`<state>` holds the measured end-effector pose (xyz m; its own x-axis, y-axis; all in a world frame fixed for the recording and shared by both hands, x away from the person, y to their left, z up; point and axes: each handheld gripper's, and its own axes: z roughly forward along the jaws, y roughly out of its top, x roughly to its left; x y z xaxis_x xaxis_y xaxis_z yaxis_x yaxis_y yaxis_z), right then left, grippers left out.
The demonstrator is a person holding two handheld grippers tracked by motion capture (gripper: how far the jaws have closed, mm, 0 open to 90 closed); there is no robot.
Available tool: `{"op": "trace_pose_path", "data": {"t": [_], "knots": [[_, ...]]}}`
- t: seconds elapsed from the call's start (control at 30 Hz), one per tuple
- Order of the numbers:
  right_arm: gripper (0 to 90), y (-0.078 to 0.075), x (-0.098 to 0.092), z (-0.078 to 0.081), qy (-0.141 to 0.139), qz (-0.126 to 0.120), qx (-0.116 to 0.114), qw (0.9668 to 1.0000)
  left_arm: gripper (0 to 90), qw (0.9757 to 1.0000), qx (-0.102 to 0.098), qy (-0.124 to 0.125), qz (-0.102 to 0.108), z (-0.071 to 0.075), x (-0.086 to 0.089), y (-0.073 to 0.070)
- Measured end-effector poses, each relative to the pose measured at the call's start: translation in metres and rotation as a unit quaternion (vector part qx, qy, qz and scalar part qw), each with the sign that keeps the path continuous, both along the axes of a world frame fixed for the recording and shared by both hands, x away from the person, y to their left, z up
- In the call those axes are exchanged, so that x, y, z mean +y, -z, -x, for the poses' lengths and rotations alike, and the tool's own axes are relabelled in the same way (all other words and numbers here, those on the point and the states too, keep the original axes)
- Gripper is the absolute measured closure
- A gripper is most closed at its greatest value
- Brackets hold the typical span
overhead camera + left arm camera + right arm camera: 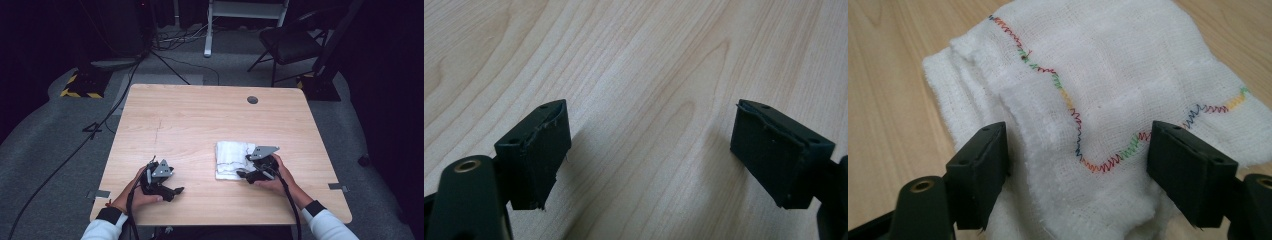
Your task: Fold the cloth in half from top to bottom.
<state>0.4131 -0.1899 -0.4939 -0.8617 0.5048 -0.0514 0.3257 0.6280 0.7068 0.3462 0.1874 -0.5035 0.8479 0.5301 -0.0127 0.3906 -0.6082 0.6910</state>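
Pale wooden table on grey carpet, white cloth between gaping right gripper, left gripper gaping, empty.

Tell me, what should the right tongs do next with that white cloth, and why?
Probably close on the fold. The right tongs stand open over the folded white cloth, a raised fold with multicoloured stitching between the pads, which don't seem to press on it. The left tongs are open over bare table, so they can't help yet.

No words, numbers, labels or brand marks can be read on anything in these pictures.
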Motion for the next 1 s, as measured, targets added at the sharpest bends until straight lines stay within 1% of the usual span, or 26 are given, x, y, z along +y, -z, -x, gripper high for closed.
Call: {"op": "trace_pose_path", "data": {"t": [0.03,0.17,0.27,0.47,0.53,0.57,0.67,0.8,0.83,1.0], "knots": [[25.0,0.0,0.003,-0.007,0.003,0.0,0.0,1.0,15.9,1.0,0.001,0.001,0.0,0.0,0.0,0.0],[25.0,0.001,0.011,-0.025,0.004,-0.004,0.0,1.0,14.5,1.0,0.001,0.004,-0.002,-0.002,-0.002,0.0],[25.0,0.001,0.015,-0.036,0.005,-0.005,0.0,1.0,14.2,1.0,0.002,0.004,-0.002,-0.003,-0.002,0.0],[25.1,0.0,0.025,-0.053,0.011,0.0,0.004,0.9999,13.9,1.0,0.002,0.002,-0.002,-0.003,-0.003,0.0],[25.1,0.0,0.027,-0.057,0.011,-0.002,0.003,0.9999,13.9,1.0,0.002,0.0,-0.002,-0.003,-0.003,0.0],[25.1,0.0,0.028,-0.057,0.011,-0.004,0.003,0.9999,14.0,1.0,0.001,-0.001,-0.002,-0.003,-0.003,0.0],[25.1,-0.001,0.029,-0.059,0.008,0.003,0.007,0.9999,14.0,1.0,0.002,-0.003,-0.003,-0.002,-0.003,0.0],[25.8,-0.002,0.029,-0.058,0.011,0.006,0.006,0.9999,14.0,1.0,0.002,-0.004,-0.003,-0.002,-0.004,0.0],[26.8,-0.004,0.029,-0.056,0.01,0.017,0.002,0.9998,14.0,1.0,0.002,-0.004,-0.003,-0.002,-0.003,0.0],[28.8,-0.009,0.026,-0.051,0.008,0.028,-0.003,0.9996,13.9,1.0,0.002,-0.003,-0.002,-0.002,-0.004,0.0]]}}
